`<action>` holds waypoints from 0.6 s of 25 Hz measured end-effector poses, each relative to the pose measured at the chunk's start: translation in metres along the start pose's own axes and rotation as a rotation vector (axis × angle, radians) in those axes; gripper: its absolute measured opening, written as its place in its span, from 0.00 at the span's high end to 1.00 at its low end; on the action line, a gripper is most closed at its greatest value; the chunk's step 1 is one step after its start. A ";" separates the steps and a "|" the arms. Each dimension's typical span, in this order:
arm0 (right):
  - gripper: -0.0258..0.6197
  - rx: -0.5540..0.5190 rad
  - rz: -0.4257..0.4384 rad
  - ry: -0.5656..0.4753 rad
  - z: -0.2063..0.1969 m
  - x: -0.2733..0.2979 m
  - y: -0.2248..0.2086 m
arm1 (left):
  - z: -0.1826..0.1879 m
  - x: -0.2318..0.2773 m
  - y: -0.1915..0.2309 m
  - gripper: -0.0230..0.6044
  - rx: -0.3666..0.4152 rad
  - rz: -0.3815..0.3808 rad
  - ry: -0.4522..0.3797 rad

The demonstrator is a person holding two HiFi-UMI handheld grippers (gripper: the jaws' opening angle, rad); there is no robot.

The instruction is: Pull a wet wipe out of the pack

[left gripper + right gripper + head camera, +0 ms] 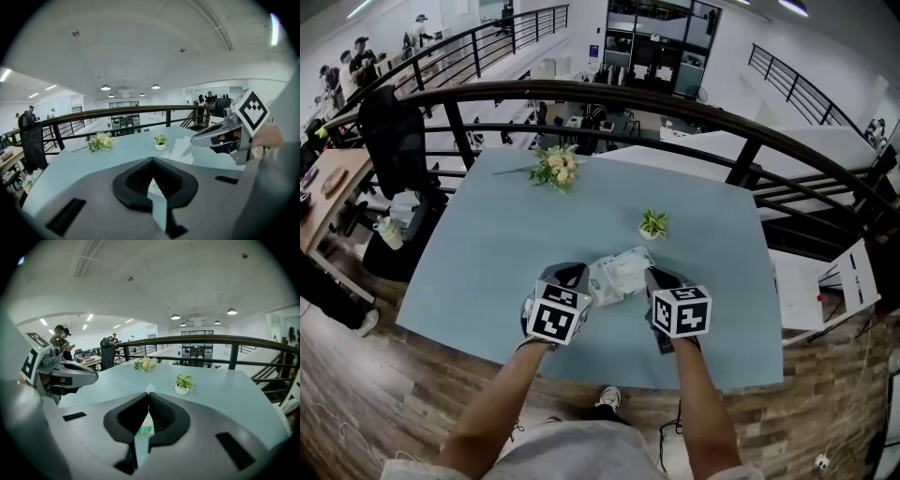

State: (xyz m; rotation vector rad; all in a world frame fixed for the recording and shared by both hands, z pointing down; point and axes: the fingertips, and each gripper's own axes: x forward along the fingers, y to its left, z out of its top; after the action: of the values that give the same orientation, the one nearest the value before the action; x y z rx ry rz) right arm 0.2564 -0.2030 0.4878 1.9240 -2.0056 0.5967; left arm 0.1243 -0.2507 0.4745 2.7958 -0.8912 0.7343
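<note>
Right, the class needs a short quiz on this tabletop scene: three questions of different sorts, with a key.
1. True or false: the white wet wipe pack lies between the left gripper and the right gripper.
2. Multiple choice: which thing stands nearest the pack on the light blue table? A) a red mug, B) the small green plant in a white pot, C) a glass bottle.
3. Short answer: how do the right gripper's jaws stand?
Key: 1 true; 2 B; 3 shut, pinching what seems to be a white wet wipe, whose tip pokes out past them.
</note>
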 end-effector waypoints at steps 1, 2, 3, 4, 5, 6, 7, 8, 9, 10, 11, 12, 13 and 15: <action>0.95 0.001 -0.003 -0.006 0.001 -0.002 0.000 | 0.001 -0.001 -0.001 0.98 -0.003 -0.001 -0.002; 0.95 0.002 -0.006 -0.013 0.002 -0.003 0.001 | 0.002 -0.002 -0.002 0.98 -0.004 -0.002 -0.005; 0.95 0.003 -0.009 -0.020 0.004 -0.004 0.001 | 0.003 -0.003 -0.002 0.98 -0.005 -0.003 -0.008; 0.95 0.003 -0.011 -0.026 0.006 -0.005 0.002 | 0.004 -0.004 -0.002 0.98 -0.005 -0.003 -0.011; 0.95 0.002 -0.013 -0.032 0.007 -0.006 0.002 | 0.005 -0.004 -0.002 0.98 -0.005 -0.004 -0.014; 0.95 0.001 -0.016 -0.037 0.009 -0.007 0.002 | 0.005 -0.004 -0.002 0.98 -0.005 -0.005 -0.017; 0.95 0.001 -0.019 -0.041 0.009 -0.008 0.002 | 0.006 -0.005 -0.002 0.98 -0.004 -0.006 -0.019; 0.95 0.002 -0.021 -0.044 0.010 -0.010 0.002 | 0.006 -0.005 -0.003 0.98 -0.004 -0.007 -0.022; 0.95 0.003 -0.023 -0.048 0.010 -0.012 0.002 | 0.006 -0.006 -0.004 0.98 -0.004 -0.007 -0.025; 0.95 0.004 -0.025 -0.052 0.010 -0.014 0.003 | 0.007 -0.006 -0.004 0.98 -0.006 -0.007 -0.027; 0.95 0.004 -0.027 -0.056 0.011 -0.016 0.003 | 0.007 -0.007 -0.004 0.98 -0.008 -0.006 -0.028; 0.95 0.004 -0.029 -0.059 0.011 -0.017 0.003 | 0.007 -0.008 -0.005 0.98 -0.010 -0.006 -0.030; 0.95 0.003 -0.031 -0.062 0.011 -0.019 0.004 | 0.007 -0.008 -0.005 0.98 -0.010 -0.006 -0.030; 0.95 0.000 -0.033 -0.066 0.011 -0.021 0.005 | 0.007 -0.009 -0.007 0.98 -0.009 -0.007 -0.031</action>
State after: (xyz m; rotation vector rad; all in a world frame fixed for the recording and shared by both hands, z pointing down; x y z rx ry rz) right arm 0.2538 -0.1899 0.4673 1.9979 -2.0086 0.5313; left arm 0.1243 -0.2423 0.4638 2.8081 -0.8877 0.6857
